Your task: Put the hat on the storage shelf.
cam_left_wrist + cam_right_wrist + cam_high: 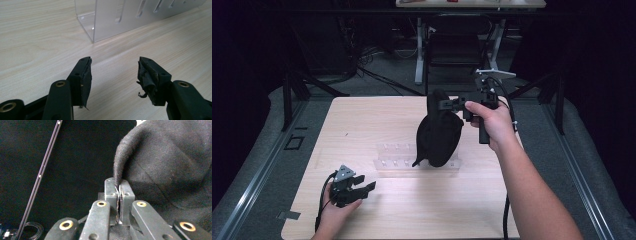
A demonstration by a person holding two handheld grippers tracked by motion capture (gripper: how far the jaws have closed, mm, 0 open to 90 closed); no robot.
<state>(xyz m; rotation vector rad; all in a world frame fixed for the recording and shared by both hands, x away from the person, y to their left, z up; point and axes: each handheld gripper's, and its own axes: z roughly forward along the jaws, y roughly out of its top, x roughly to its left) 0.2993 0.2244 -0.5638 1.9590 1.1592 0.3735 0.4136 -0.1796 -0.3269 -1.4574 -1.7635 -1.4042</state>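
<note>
Pale wooden tabletop [412, 205] carries a clear acrylic rack [394, 156]. Above it hangs a black cloth hat [438, 132], pinched by the right gripper [457, 103]; next, probably lowering it. Left gripper [364, 186] rests, fingers [83, 75] spread.

Your right claw [451, 104] is black and pinches a plain black cloth cap [439, 132] with a fine woven texture and no print. Your left claw [362, 187] is black too, with brass-coloured rivets and a grey plate on top. The tabletop [362, 130] is pale wood with soft grain lines. At its centre stands a clear, colourless acrylic rack [394, 155]. The floor at twelve o'clock is grey.
</note>
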